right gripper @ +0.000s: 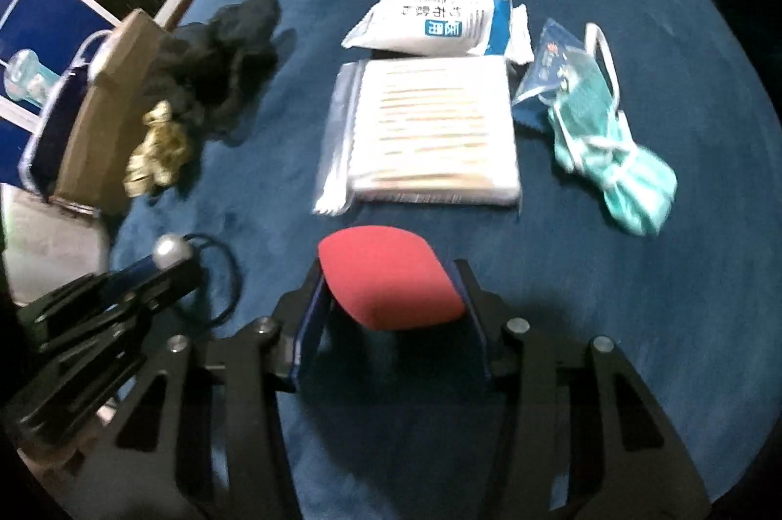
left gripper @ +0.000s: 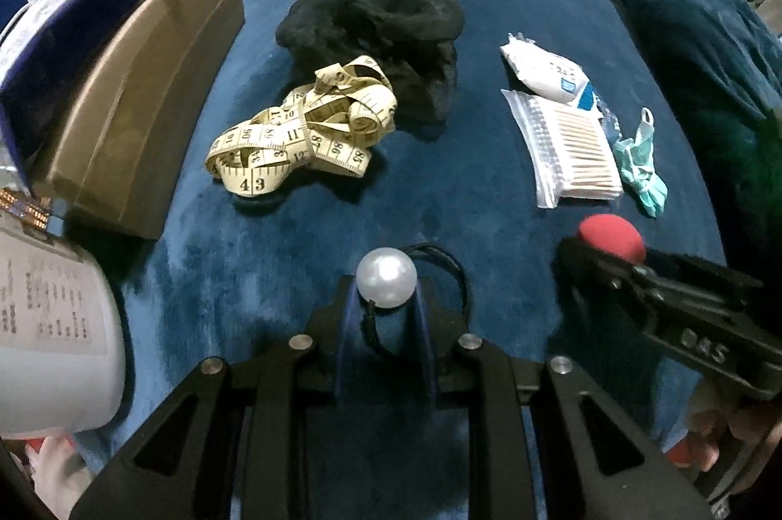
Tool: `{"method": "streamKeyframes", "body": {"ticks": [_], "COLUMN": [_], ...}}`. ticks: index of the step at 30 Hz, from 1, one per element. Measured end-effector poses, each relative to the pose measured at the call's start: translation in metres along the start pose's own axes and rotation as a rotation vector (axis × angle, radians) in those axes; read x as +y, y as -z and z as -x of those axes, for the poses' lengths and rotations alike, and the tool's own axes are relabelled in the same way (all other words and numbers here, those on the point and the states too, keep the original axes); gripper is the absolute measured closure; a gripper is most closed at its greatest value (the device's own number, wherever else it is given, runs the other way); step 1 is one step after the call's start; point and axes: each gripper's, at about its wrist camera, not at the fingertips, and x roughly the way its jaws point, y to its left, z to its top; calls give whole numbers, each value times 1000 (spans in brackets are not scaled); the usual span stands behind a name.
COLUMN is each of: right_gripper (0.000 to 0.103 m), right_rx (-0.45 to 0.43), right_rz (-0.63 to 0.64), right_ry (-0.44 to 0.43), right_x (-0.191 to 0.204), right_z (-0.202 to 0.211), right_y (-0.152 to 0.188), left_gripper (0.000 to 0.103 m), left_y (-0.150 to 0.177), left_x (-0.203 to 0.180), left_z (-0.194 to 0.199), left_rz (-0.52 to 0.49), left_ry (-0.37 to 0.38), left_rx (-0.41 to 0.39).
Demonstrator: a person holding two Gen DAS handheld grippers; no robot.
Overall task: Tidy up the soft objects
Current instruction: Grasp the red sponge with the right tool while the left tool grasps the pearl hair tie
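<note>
In the left wrist view my left gripper (left gripper: pixel 386 314) is shut on a pearl bead hair tie (left gripper: pixel 386 283). The bead sits between the fingertips and the black elastic loop trails on the blue blanket (left gripper: pixel 488 7). In the right wrist view my right gripper (right gripper: pixel 391 305) is shut on a red sponge (right gripper: pixel 391 280), with both pads pressed against its sides low over the blanket (right gripper: pixel 635 324). The left gripper (right gripper: pixel 171 263) with the pearl shows at that view's left. The red sponge (left gripper: pixel 611 234) and the right gripper (left gripper: pixel 606 251) show at the left view's right.
Ahead lie a yellow tape measure (left gripper: pixel 303 139), a black cloth (left gripper: pixel 376 26), a cotton swab pack (left gripper: pixel 572 143), a white packet (left gripper: pixel 547 70) and a teal face mask (left gripper: pixel 640 168). A brown cardboard box (left gripper: pixel 141 95) stands at the left. A white container (left gripper: pixel 54 324) is at the lower left.
</note>
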Motion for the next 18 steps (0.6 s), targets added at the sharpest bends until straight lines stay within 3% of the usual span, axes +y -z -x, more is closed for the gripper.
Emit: {"method": "streamKeyframes", "body": {"ticks": [10,18], "right_gripper": [54,54], "right_rx": [-54,-69], "right_rz": [6,44], "right_ry": [-50,-68], "right_x": [24,63], "right_z": [45,48], "right_y": [23,19], "left_gripper": [81,81], "left_y": [16,23], "left_x": [8,18], "left_z": [50,87], "left_rz": [-12,-9], "left_ry": [-8,-5], "left_rx": [-61,-122]}}
